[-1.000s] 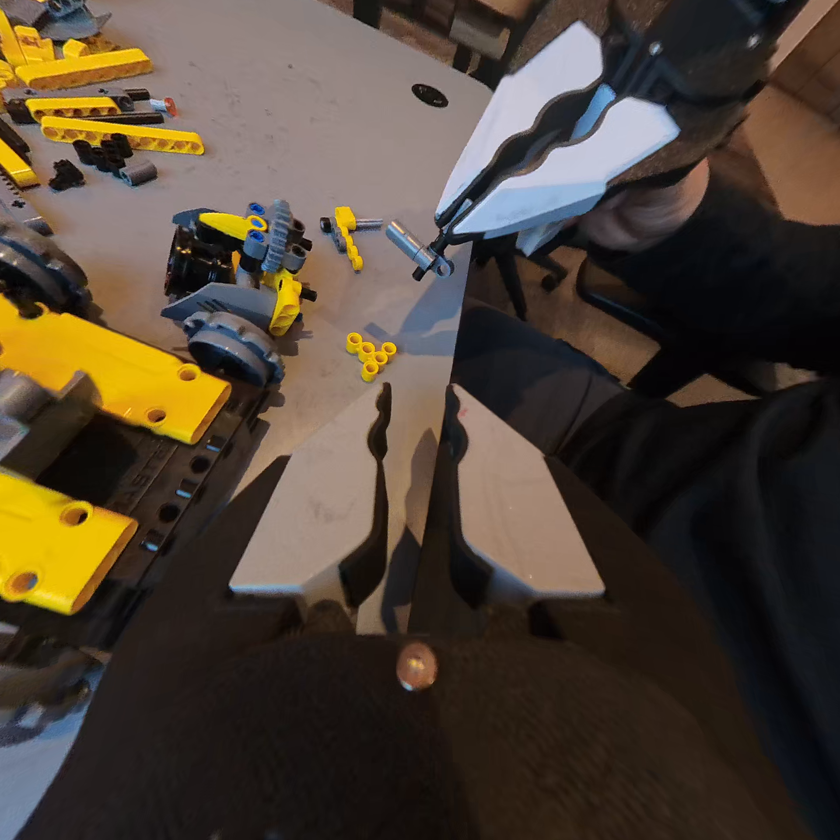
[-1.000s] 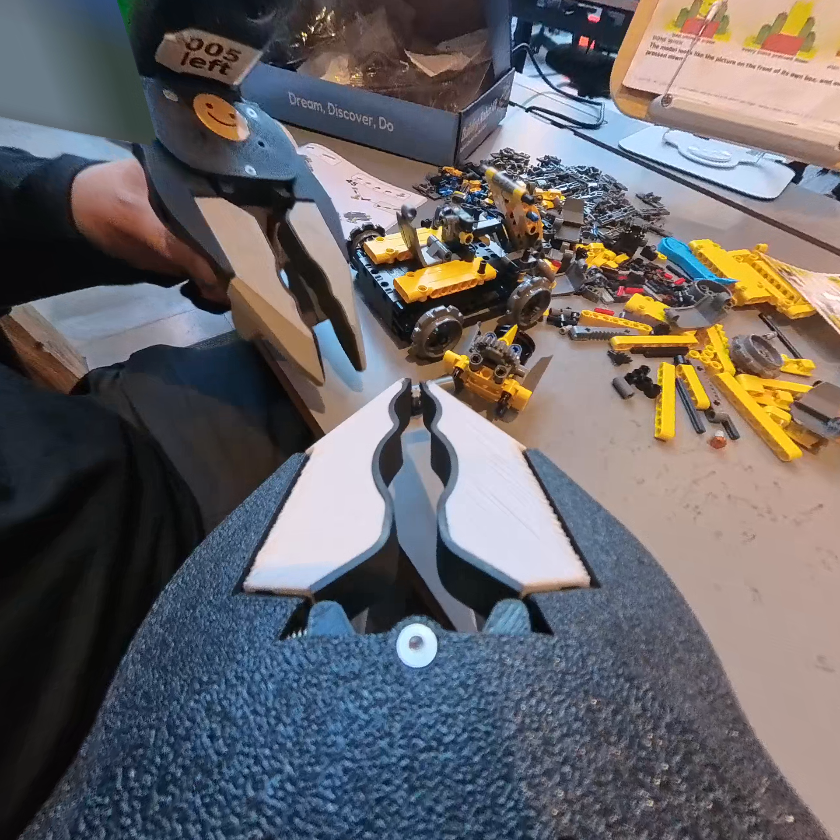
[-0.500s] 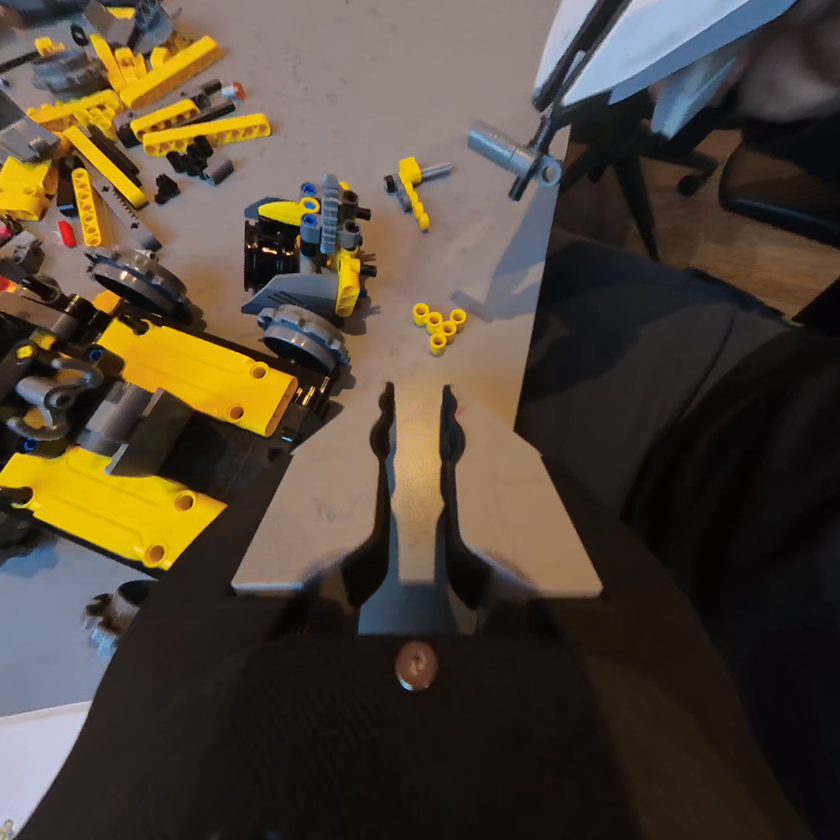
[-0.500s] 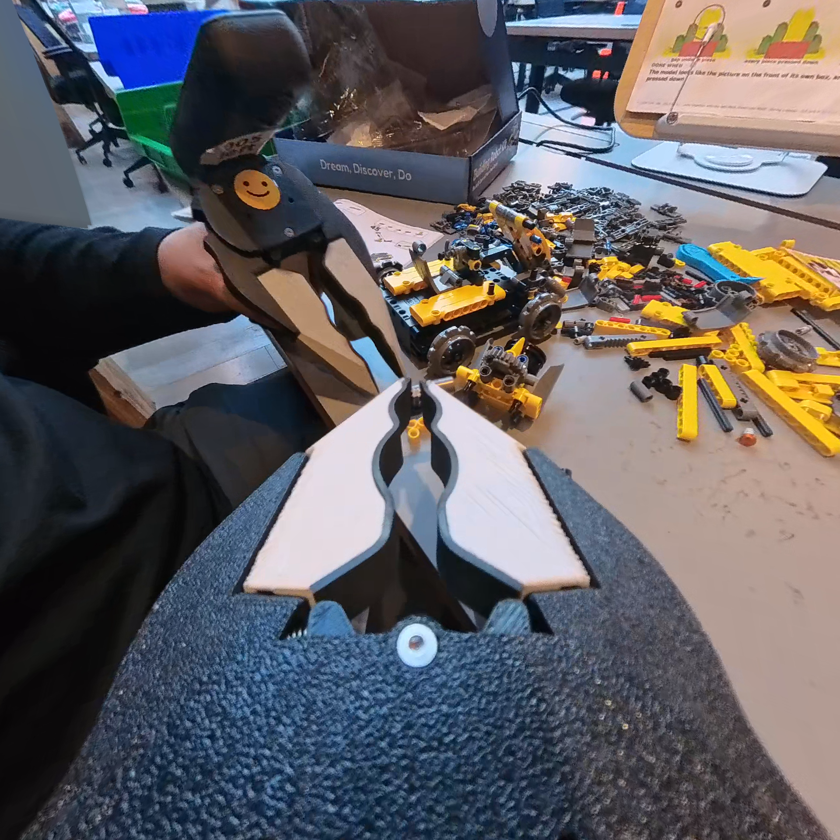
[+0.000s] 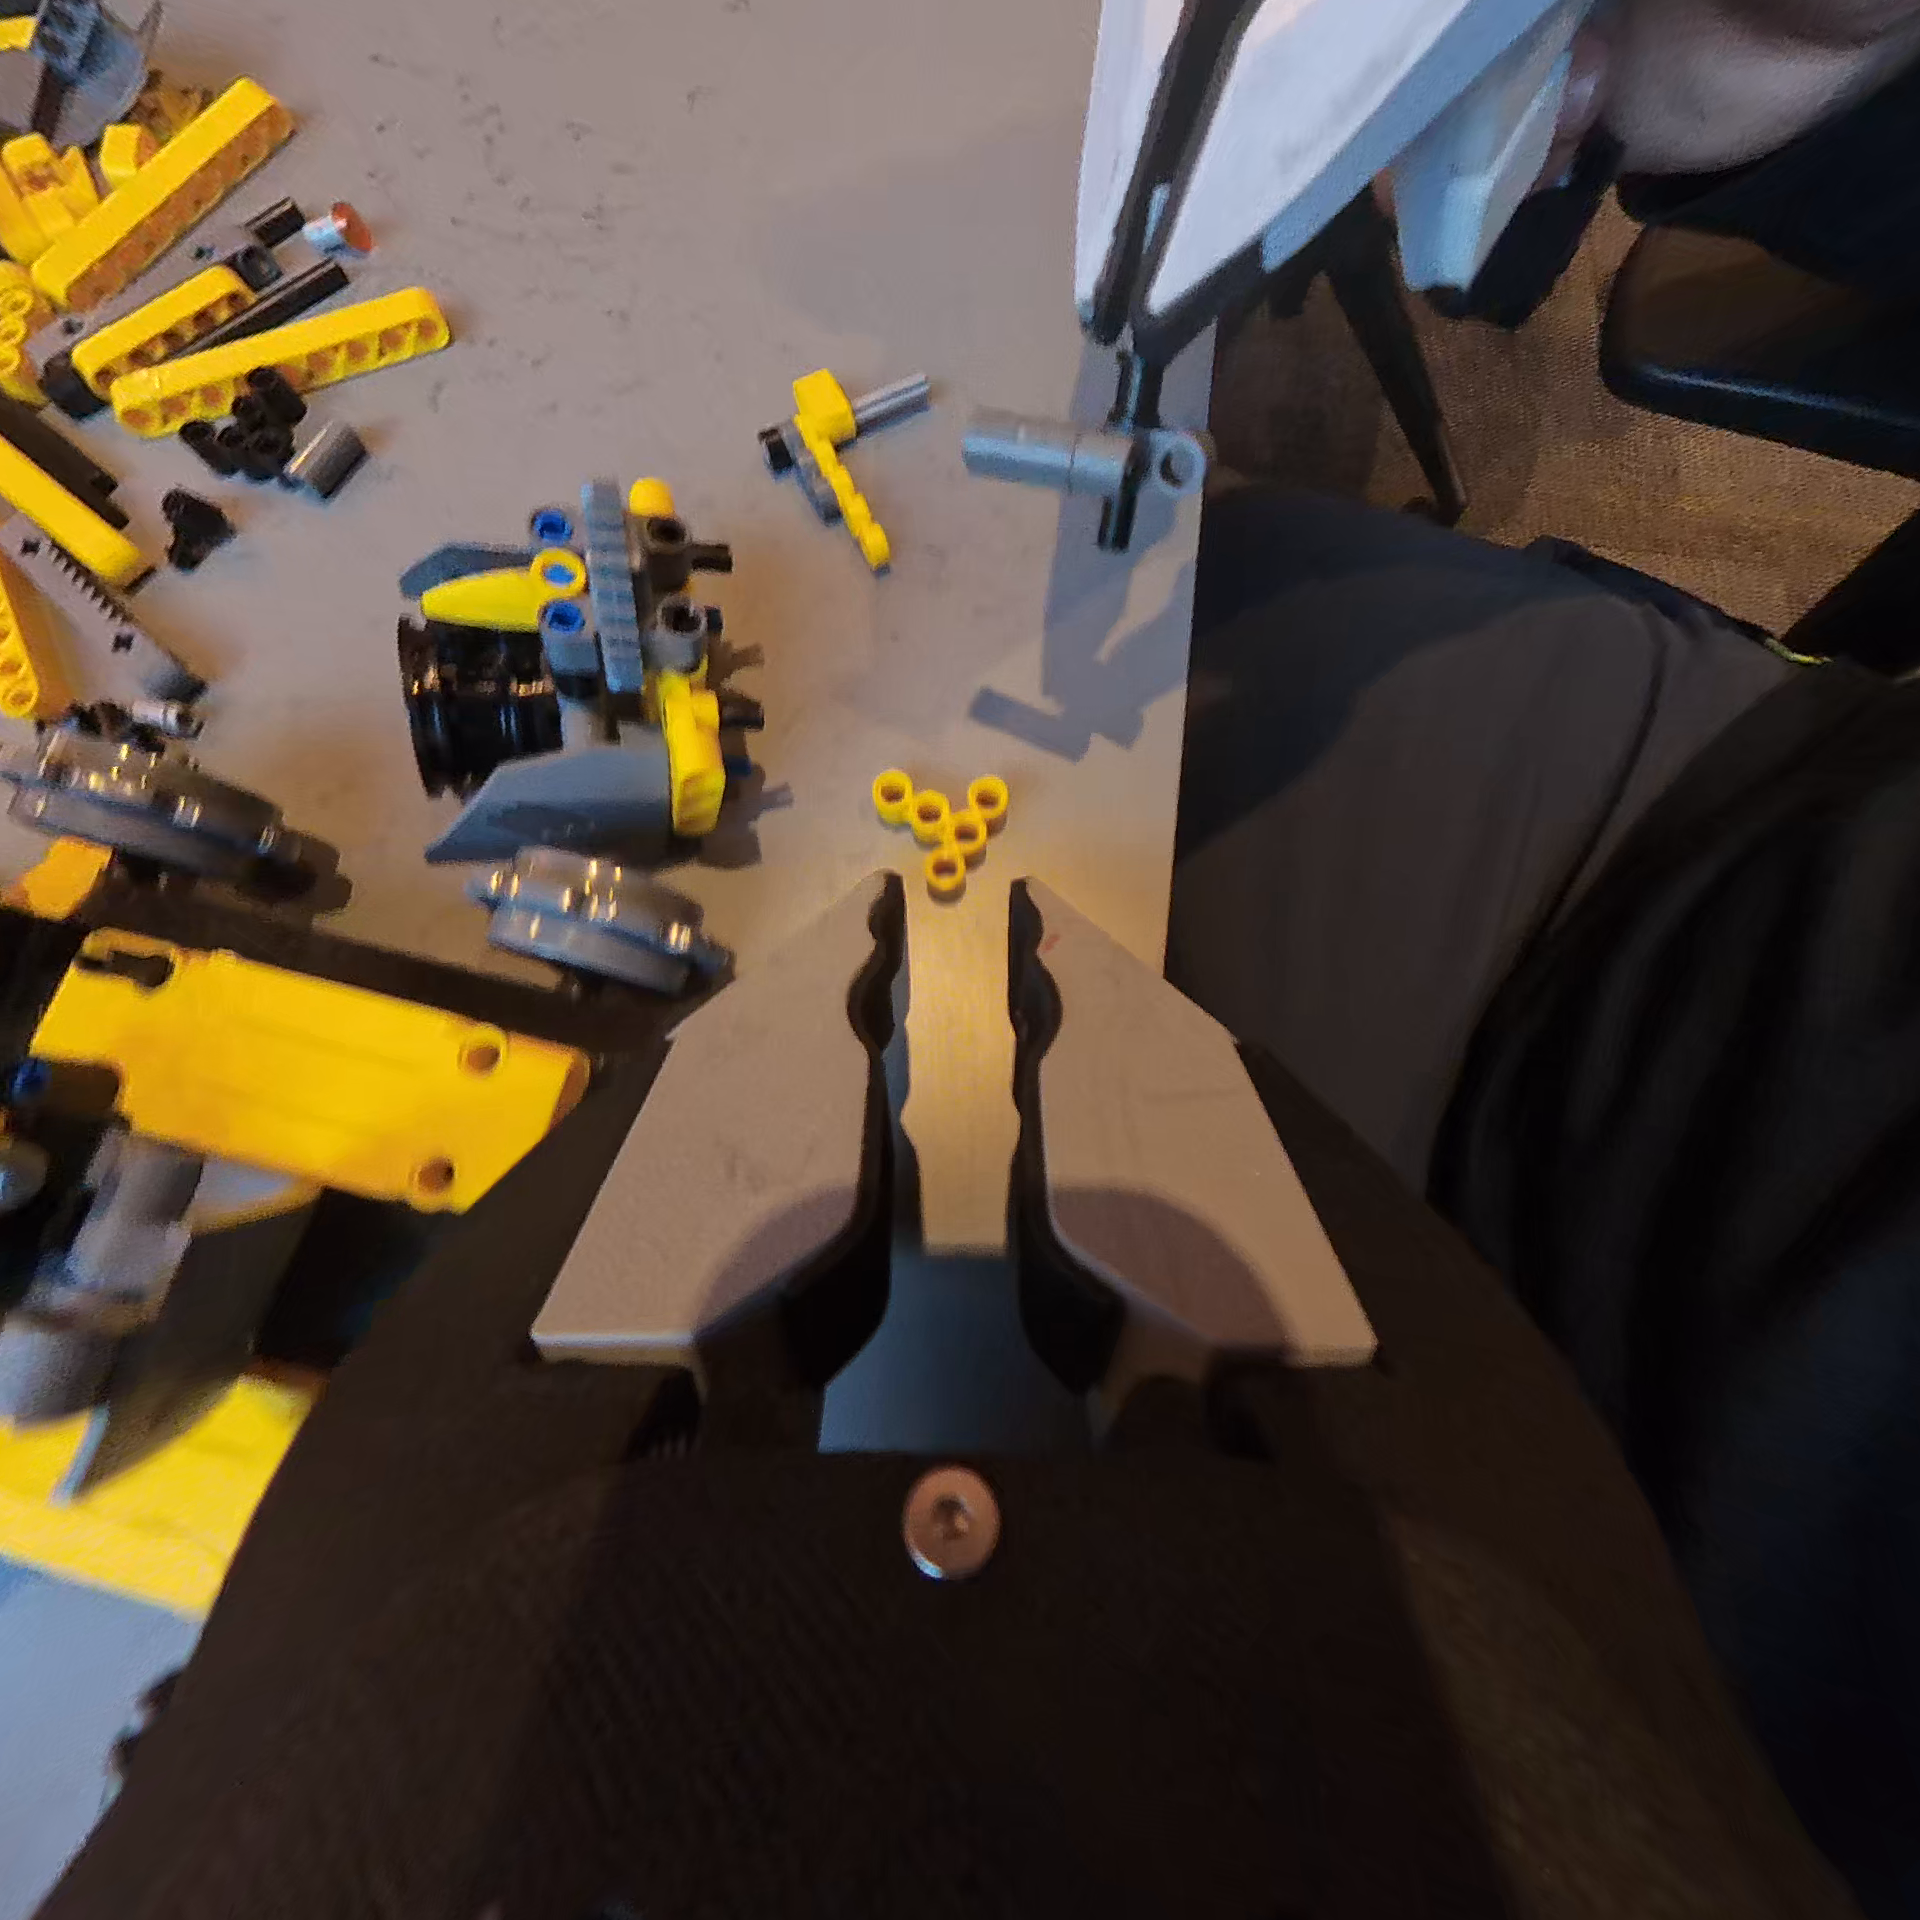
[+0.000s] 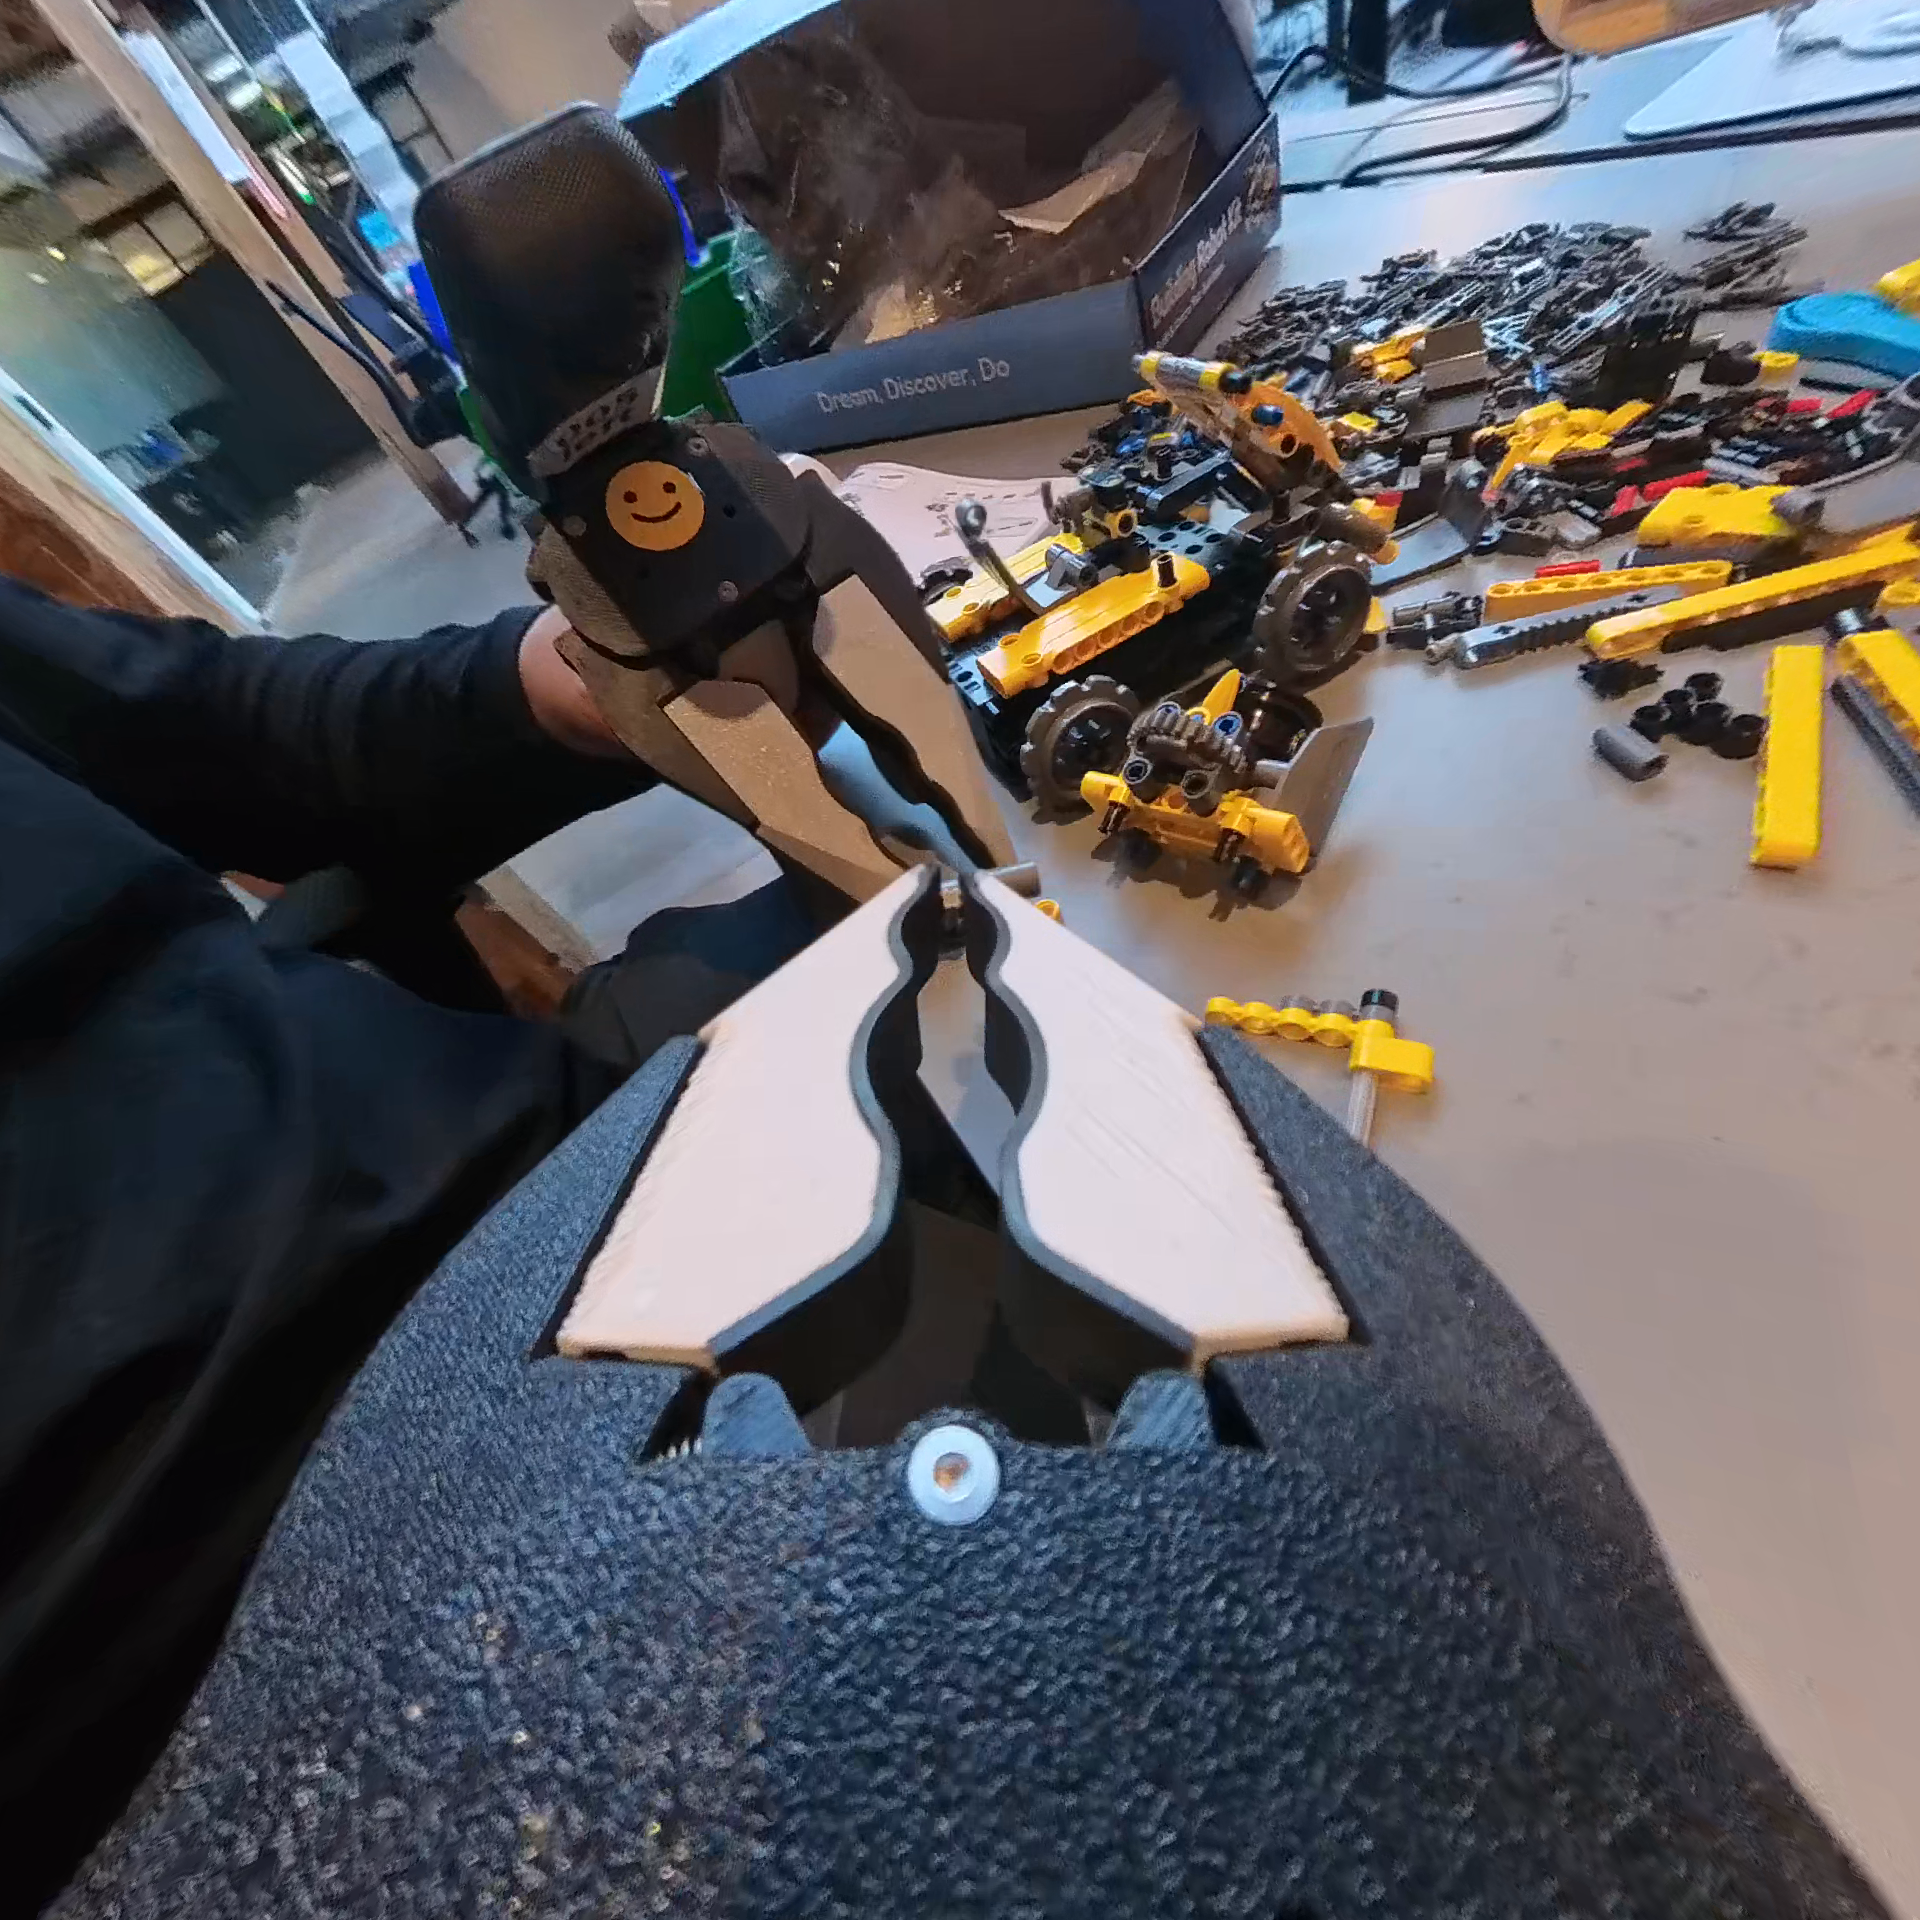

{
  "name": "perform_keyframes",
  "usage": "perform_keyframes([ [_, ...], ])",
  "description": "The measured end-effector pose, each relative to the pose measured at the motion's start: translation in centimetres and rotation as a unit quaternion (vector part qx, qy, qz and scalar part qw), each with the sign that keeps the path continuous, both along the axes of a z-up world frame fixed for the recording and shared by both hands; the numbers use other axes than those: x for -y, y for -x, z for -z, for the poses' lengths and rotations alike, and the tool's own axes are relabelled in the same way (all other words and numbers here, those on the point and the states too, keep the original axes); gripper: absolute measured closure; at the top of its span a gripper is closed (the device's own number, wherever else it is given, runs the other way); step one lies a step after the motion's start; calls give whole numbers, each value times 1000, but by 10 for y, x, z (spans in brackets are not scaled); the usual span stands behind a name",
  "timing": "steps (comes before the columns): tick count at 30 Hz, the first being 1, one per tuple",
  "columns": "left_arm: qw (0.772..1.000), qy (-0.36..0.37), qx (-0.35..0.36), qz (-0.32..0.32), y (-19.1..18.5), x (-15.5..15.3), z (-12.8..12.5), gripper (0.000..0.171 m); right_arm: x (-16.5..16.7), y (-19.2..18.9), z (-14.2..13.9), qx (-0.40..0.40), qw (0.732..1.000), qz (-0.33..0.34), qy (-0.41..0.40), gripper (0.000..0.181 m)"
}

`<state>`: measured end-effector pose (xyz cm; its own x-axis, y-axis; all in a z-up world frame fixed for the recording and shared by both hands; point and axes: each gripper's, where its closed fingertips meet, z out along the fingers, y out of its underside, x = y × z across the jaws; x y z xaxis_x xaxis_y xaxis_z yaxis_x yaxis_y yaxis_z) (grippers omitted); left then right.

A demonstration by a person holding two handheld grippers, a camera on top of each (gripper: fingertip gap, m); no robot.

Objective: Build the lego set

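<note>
Right tool [image 6: 951,883]: fingers pinched together on a thin black pin that carries a grey connector piece [image 5: 1081,462]; it hangs just above the counter's near edge.
Grey connector piece: long axis roughly level, barrel pointing toward the yellow L-shaped piece [image 5: 831,457], ringed end over the counter edge.
Left tool [image 5: 956,899]: fingers apart with a clear gap, gripping nothing, low over the grey counter [image 5: 727,156] near its edge.
Nearest to left tool: a cluster of five small yellow bushings [image 5: 943,826] lying flat just ahead of the fingertips, the closest one almost between them.
Left of the bushings: a small yellow, grey and black gear assembly [image 5: 603,675] with a grey blade, lying on the counter.
Further left: a yellow and black wheeled vehicle model [image 6: 1153,623], partly built, beside the assembly.
Beyond: loose yellow beams [image 5: 281,358] and black pins scattered across the counter.
Container: an open dark cardboard box [image 6: 966,260] at the back of the counter, holding crumpled clear plastic bags.
Person: dark sleeves and dark trousers beside the counter edge.
</note>
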<state>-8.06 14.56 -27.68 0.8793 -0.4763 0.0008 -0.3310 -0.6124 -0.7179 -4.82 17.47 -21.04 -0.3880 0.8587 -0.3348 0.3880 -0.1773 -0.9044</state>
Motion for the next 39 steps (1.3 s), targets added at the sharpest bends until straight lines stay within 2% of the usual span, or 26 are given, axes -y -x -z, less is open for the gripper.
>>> perform_keyframes([
  [4,1000,5,2,14,-7,-6,0,164,-3,0,1,7,999,-13,30,178],
  [8,1000,7,8,6,-10,-6,1,165,-1,2,-2,4,998,-26,61,178],
  [13,1000,8,18,-14,-15,8,0,164,12,9,3,14,998,-46,26,178],
  [16,999,7,25,-24,-16,15,0,154,23,17,7,25,998,-59,-1,178],
  [20,999,7,38,-28,-15,26,-4,151,34,25,14,44,995,-71,-47,178],
  [25,999,-7,34,-31,-3,26,-13,151,31,29,29,73,991,-69,-82,178],
  [30,998,24,62,-10,-17,16,-1,149,23,24,26,69,994,-61,-50,178],
  [35,998,30,61,-10,-23,14,-1,156,20,20,22,62,996,-59,-27,178],
  [39,998,26,62,-22,-19,15,-3,149,27,19,23,59,995,-79,-28,178],
])
